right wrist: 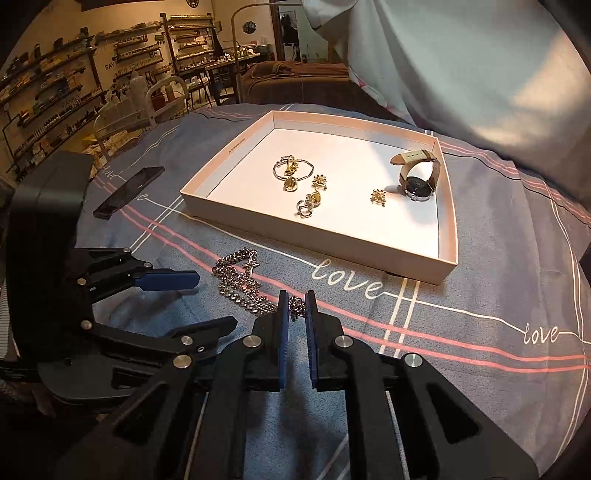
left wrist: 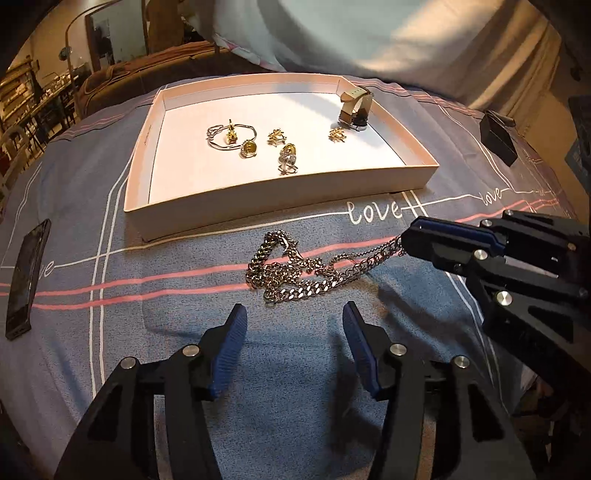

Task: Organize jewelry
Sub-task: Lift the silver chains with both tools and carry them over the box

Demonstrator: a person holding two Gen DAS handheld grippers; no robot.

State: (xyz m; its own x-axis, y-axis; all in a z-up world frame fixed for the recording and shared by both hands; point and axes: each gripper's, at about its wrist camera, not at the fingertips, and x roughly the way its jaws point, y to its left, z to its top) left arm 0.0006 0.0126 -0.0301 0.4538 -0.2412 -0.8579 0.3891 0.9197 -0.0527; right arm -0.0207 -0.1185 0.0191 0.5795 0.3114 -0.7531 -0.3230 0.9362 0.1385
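A heavy silver chain necklace lies in a heap on the blue bedspread in front of a shallow pink tray. My right gripper is shut on one end of the silver chain necklace; it also shows in the left wrist view. My left gripper is open and empty just in front of the heap; it also shows in the right wrist view. The pink tray holds a silver bangle, several gold earrings and a watch.
A black phone lies on the bedspread at the left. A small black box stands at the right of the tray. Pillows rise behind the tray. Shop shelves show in the background.
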